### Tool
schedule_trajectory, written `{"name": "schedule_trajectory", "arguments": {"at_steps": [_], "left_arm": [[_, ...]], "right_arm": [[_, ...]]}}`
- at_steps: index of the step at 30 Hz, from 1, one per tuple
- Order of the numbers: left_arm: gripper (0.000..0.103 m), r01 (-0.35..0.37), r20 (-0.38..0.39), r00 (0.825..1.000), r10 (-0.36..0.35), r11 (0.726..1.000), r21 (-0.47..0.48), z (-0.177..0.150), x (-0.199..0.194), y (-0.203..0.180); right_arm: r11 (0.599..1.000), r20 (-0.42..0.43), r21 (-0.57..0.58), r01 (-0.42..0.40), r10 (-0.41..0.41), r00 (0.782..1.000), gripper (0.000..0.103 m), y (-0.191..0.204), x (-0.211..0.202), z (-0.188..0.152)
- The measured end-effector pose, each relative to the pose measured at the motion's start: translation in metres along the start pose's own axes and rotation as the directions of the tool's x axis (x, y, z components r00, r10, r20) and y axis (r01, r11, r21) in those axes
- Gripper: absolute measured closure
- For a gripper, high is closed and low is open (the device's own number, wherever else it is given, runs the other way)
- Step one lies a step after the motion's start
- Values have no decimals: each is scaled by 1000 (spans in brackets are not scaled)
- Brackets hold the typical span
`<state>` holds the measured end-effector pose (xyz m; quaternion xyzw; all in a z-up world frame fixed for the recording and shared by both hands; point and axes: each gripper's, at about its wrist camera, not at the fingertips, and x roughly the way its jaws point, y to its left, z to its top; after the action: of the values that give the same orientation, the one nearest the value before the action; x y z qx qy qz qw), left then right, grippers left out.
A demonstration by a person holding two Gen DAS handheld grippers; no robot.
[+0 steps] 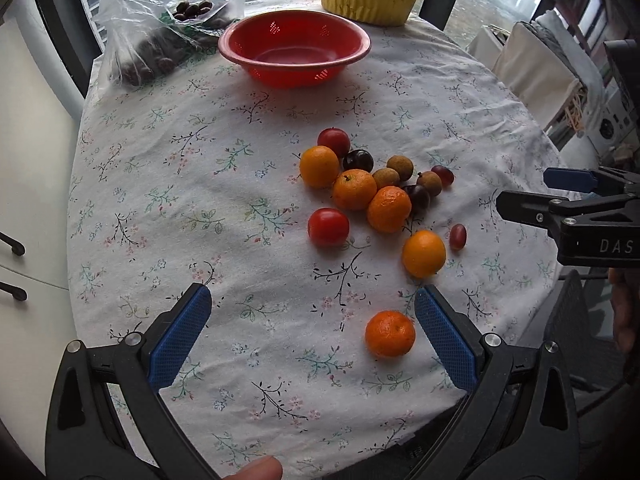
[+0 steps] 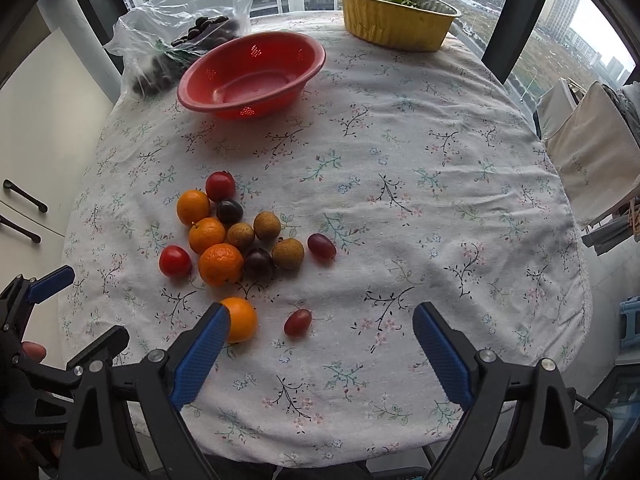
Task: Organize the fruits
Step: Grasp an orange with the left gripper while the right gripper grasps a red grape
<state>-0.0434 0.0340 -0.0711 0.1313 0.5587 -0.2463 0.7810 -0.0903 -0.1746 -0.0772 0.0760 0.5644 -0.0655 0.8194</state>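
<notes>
Both tongs spread, empty. I'd take nearest mandarin [image 1: 389, 333] first: light, soft-skinned, rolls; pinch gently across middle, left tongs [image 1: 312, 336].

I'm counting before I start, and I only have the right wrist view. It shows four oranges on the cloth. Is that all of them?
Observer: No, there are five. The left wrist view shows one more mandarin, alone on the tablecloth, on the near side of the pile.
Operator: Where is it relative to the left tongs?
Observer: In that view it sits between the pads of the left tongs, close to the right-hand pad.
Operator: Are those tongs ready to take it?
Observer: Their jaws stand wide open and hold nothing.
</notes>
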Motion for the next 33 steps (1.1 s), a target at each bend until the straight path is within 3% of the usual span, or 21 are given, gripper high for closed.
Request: {"name": "schedule_trajectory", "arguments": {"at_steps": [4, 8, 13, 19, 21, 23, 26, 29, 33], "left_arm": [[0, 34, -54, 998, -33, 999, 19, -17, 19, -4], [0, 22, -87, 996, -14, 995, 97, -26, 36, -13], [2, 29, -88, 996, -12, 981, 192, -33, 51, -28], [4, 67, -85, 995, -48, 969, 240, -33, 56, -40], [9, 92, -89, 993, -72, 966, 243, -32, 59, -44], [21, 146, -99, 987, -125, 959, 242, -30, 60, -50], [47, 222, -128, 972, -196, 946, 236, -29, 64, -58], [68, 246, -155, 965, -212, 937, 250, -30, 66, -65], [68, 269, -156, 958, -240, 940, 210, -29, 67, -61]], "right_arm": [[999, -51, 31, -21, 22, 998, 16, -1, 13, -20], [998, -59, 52, -38, 41, 997, 16, 0, 16, -30], [995, -70, 77, -57, 63, 996, 19, 0, 19, -36], [993, -78, 106, -59, 67, 995, 20, -5, 21, -38], [992, -81, 109, -63, 72, 994, 20, -5, 21, -37], [991, -84, 110, -73, 83, 993, 20, -4, 22, -38], [991, -91, 102, -83, 92, 992, 21, -1, 23, -38], [991, -95, 98, -87, 97, 991, 23, 0, 24, -38], [990, -96, 104, -91, 101, 990, 24, -2, 24, -36]]}}
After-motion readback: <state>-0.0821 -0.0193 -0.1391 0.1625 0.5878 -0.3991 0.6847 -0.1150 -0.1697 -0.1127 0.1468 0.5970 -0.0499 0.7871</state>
